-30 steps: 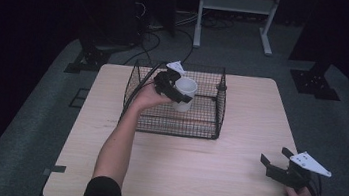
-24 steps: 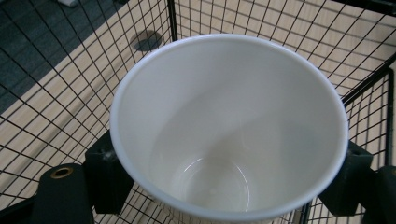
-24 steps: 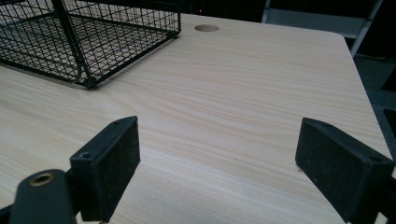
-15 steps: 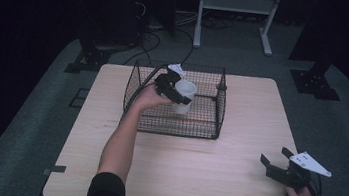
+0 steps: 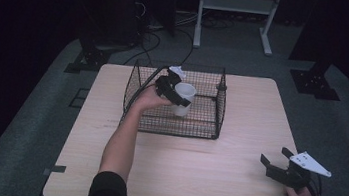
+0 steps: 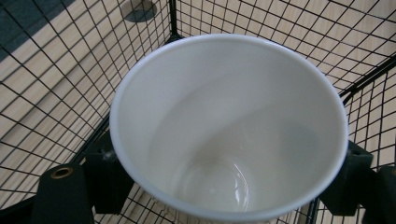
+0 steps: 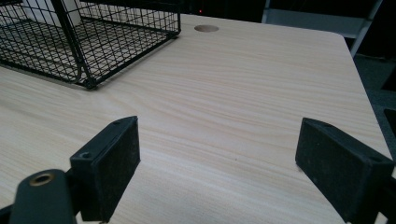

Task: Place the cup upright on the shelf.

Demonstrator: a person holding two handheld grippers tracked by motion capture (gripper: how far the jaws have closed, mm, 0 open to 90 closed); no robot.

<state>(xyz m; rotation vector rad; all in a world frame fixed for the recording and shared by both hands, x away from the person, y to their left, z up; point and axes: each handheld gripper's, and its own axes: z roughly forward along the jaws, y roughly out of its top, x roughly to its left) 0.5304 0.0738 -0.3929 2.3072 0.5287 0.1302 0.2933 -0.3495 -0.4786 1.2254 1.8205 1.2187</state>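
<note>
Tool on my left (image 5: 178, 97) is clenched on a white paper cup (image 5: 183, 98), its 2 black pads pressing the cup's sides; I hold the cup upright inside the black wire basket (image 5: 211, 128) on the wooden worktop (image 5: 233, 181). Its inside is empty. My right tool (image 5: 275, 160) sits released near the worktop's right front corner, jaws wide apart, well away from the basket.

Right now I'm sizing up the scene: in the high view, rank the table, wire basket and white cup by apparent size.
1. table
2. wire basket
3. white cup, clamped in the left gripper
</note>
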